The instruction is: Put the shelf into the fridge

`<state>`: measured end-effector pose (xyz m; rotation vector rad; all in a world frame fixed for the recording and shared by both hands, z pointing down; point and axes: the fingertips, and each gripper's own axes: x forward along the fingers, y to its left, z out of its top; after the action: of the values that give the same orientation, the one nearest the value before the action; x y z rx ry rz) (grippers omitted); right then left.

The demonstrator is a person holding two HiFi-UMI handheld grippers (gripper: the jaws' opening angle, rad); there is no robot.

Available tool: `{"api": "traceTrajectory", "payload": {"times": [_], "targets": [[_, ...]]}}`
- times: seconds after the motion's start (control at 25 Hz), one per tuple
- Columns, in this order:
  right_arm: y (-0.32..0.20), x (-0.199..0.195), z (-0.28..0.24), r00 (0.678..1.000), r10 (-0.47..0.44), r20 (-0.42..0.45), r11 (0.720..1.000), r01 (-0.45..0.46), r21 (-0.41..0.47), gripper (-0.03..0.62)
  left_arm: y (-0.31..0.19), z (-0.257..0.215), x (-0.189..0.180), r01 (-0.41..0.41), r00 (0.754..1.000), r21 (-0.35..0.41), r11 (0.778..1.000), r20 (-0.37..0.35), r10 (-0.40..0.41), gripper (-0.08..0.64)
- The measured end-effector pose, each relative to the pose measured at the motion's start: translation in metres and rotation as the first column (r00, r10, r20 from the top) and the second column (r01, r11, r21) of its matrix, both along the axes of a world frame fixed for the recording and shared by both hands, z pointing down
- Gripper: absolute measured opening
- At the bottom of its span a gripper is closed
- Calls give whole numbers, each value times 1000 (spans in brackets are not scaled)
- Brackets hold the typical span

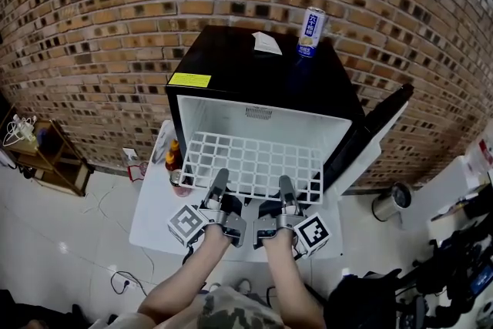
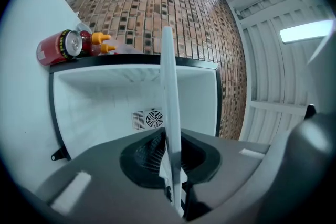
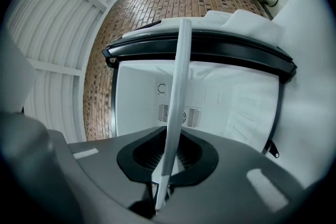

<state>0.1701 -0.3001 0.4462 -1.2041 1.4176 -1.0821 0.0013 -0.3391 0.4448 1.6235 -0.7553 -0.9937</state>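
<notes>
The black fridge (image 1: 231,62) stood on the white desk (image 1: 150,216) against the brick wall, its cavity facing you; its door (image 1: 383,122) was swung fully out to your right, which left the whole mouth free for a wide, flat load. The white wire shelf (image 1: 254,160) lay roughly level and partly inside the cavity, its rear part past the opening and its front edge still out towards you; I'd judge you kept it flat so both sides could meet the wall ledges together.

You held that front edge with both tools, well apart, so the grid could not swing or tilt. The left gripper (image 1: 219,178) took the edge left of centre and the right gripper (image 1: 286,186) right of centre; both were turned on their sides, so in each gripper view the shelf ran edge-on straight up between the fingers (image 1: 220,182). Both pairs stood narrow, pinched on the thin shelf rim.

The blue can (image 1: 310,32) stood on the fridge top, and the red can (image 2: 58,47) with the orange-capped bottles (image 1: 174,154) sat beside the left wall; all were clear of the shelf's path.
</notes>
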Motion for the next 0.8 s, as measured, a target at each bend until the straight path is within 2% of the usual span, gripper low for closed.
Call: {"api": "traceTrajectory", "payload": {"times": [0.12,0.28,0.44,0.68,0.8], "targets": [[-7,2,-3,1000,1,-28,1000,0,2,34,-7,-4,2,-7,999,27,1000,31,7,40],[-17,5,-7,998,-3,-58,1000,3,11,41,-14,-12,8,-14,1000,41,999,-20,15,52],[-25,8,-8,997,7,-78,1000,-6,11,48,-25,-14,8,-10,999,81,997,46,6,54],[-39,11,-11,995,1,-99,1000,1,23,55,-38,-18,10,-8,997,121,993,79,-1,67],[-45,12,-11,994,-3,-107,1000,5,23,58,-44,-19,12,-10,997,126,992,71,1,74]]}}
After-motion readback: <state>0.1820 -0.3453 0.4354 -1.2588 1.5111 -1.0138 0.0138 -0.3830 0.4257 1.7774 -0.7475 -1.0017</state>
